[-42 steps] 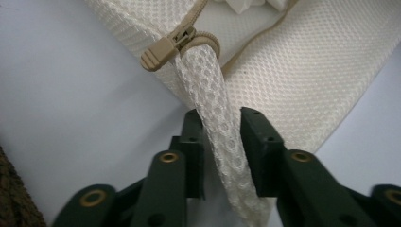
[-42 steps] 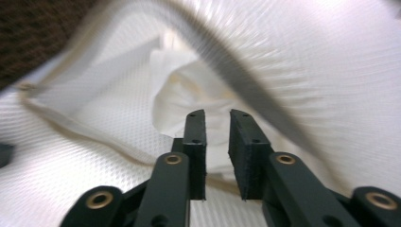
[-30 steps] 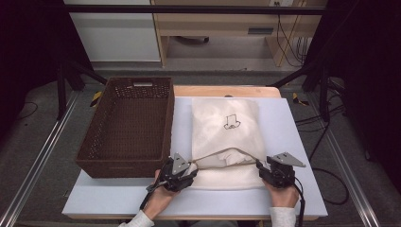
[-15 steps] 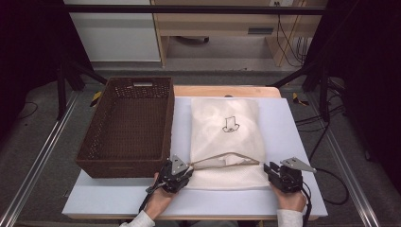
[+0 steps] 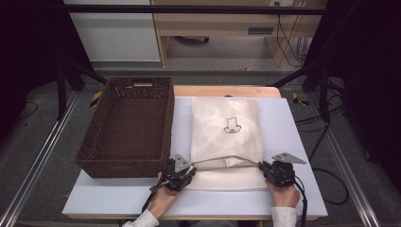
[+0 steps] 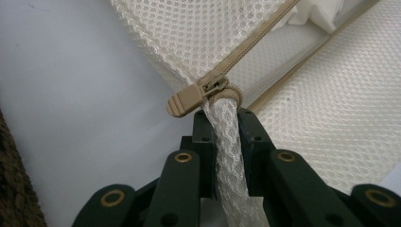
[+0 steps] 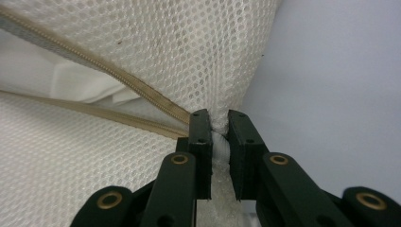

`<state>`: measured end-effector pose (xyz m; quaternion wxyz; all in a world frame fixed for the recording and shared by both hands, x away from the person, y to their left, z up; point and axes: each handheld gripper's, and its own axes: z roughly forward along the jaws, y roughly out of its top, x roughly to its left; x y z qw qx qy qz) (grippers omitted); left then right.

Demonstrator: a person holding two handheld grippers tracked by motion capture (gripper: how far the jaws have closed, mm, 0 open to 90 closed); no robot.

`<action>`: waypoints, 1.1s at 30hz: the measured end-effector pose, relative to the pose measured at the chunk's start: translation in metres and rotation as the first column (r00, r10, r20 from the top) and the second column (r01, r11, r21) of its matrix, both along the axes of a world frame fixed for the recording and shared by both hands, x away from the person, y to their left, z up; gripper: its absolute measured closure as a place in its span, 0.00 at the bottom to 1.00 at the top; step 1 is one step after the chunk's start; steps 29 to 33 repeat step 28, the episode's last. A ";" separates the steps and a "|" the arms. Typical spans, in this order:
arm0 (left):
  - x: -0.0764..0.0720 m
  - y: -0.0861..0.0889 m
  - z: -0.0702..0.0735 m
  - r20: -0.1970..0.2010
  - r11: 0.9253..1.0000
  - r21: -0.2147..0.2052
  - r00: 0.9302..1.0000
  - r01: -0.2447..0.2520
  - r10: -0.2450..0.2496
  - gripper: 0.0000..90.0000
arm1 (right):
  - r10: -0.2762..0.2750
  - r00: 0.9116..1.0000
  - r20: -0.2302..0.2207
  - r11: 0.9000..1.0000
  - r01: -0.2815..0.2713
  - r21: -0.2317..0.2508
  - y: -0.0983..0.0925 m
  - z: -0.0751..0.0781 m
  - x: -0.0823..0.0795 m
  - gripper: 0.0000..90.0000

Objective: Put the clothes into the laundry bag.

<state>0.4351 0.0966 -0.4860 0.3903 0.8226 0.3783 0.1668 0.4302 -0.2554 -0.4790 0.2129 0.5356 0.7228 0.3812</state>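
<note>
left gripper (image 5: 178,171): jaws just closed, pinching mesh bag (image 5: 226,137) corner by the zip pull (image 6: 189,98) | right gripper (image 5: 278,172): jaws just closed, pinching opposite corner | bag: on table (image 5: 293,142) right of basket (image 5: 127,127), zip (image 7: 118,78) open, near edge lifted

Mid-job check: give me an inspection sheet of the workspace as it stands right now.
Surface: white table, bare around the work.
Job's things: mesh bag, zip open along the near edge, white cloth inside; zip pull at the left corner.
Clutter: brown basket, nothing seen inside.
Grippers: left gripper and right gripper each just closed, pinching a bag corner.
Cables: gripper cable; loose cables on floor.
Surroundings: wooden bench, dark frame.
</note>
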 end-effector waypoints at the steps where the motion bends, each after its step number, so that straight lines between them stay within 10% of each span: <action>1: 0.000 0.001 -0.001 0.000 1.000 -0.008 1.000 0.003 -0.003 0.87 | 0.009 1.000 -0.017 1.000 -0.008 0.025 -0.004 0.000 -0.003 0.88; 9: -0.007 0.004 0.006 0.050 1.000 -0.003 0.999 0.022 -0.022 0.62 | -0.006 1.000 0.019 1.000 0.007 -0.006 -0.007 -0.006 -0.003 0.68; 19: -0.021 0.013 0.036 0.122 0.996 -0.062 0.991 0.071 -0.063 0.41 | -0.014 0.976 0.216 0.999 0.006 0.040 -0.013 0.027 -0.010 0.30; 33: -0.028 0.021 0.045 0.138 0.991 -0.058 0.984 0.121 -0.112 0.35 | -0.020 0.972 0.232 0.999 0.012 0.038 -0.020 0.031 -0.012 0.20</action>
